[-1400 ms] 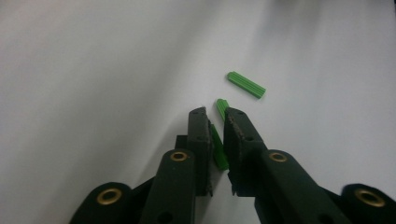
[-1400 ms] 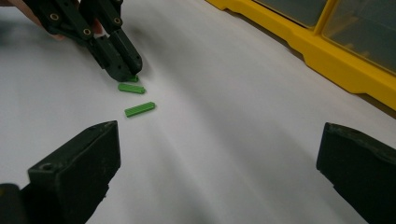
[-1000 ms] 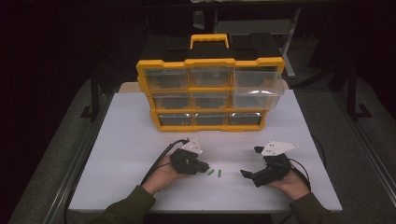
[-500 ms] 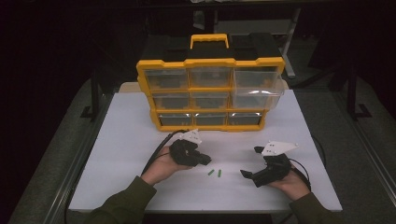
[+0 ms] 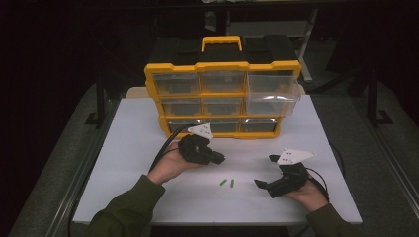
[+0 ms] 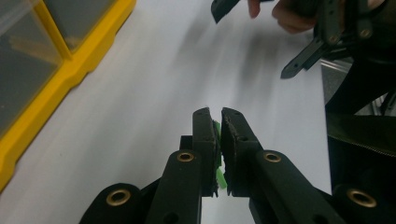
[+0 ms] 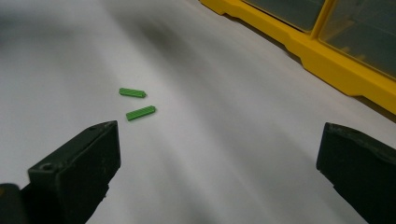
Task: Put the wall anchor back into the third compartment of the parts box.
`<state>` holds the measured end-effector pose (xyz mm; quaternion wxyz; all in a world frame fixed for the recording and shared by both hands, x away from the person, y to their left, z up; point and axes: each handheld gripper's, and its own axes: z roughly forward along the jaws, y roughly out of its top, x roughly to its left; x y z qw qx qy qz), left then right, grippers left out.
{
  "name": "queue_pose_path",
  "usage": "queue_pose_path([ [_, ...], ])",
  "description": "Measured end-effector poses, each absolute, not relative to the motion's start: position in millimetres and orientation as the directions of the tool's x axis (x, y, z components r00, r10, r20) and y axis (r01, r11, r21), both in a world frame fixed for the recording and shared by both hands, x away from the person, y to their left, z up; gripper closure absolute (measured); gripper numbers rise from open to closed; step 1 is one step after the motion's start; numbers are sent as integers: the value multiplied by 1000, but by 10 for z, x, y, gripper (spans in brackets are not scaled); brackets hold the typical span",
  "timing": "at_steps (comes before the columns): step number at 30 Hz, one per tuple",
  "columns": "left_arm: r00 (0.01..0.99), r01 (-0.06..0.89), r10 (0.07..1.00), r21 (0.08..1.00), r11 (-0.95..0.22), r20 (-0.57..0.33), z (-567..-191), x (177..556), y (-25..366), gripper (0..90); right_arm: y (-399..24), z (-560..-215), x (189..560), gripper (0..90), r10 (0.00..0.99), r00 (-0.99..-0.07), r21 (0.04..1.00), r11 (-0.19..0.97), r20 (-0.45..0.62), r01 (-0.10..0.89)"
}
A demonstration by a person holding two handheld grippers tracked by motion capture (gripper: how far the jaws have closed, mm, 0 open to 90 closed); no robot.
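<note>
Olive-green long sleeves (image 5: 129, 207) are being worn on both forearms, and each cuff is ending at the wrist. Both hand-held grippers are made of black parts. On top of the left hand-held gripper (image 5: 218, 159) a pale grey three-cornered plate (image 5: 201, 131) is being carried, and a black cable (image 5: 165, 145) is trailing from its body. A similar grey plate (image 5: 295, 156) is being carried by the right hand-held gripper (image 5: 265, 170), and a black cable loop (image 5: 318, 178) is hanging at its side. In the left gripper view, brass-coloured rivets (image 6: 185, 157) are being shown on the black jaw links. In the right gripper view, thick black blocks with blunt corners are being seen as jaw tips.
</note>
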<state>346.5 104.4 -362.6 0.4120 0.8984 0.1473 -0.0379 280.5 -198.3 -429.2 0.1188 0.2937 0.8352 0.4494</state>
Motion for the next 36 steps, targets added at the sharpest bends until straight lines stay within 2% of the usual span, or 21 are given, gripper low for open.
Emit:
queue_pose_path([
  [8,967,252,196,731,-635,-163,-3396,3547,989,851,-1986,-4293,2807,0,597,-800,821,423,67,384],
  [11,964,262,204,735,-625,-171,-3345,3552,975,850,-1985,-4293,2805,0,596,-800,820,424,65,384],
  [16,974,224,181,742,-631,-140,-3105,3623,971,850,-1996,-4290,2805,0,600,-797,823,415,72,387],
  [24,970,239,177,765,-599,-165,-2835,3715,938,850,-1992,-4288,2802,0,600,-797,824,416,70,386],
  [36,976,215,159,782,-585,-149,-2485,3839,878,850,-1991,-4292,2801,0,597,-799,822,419,70,385],
])
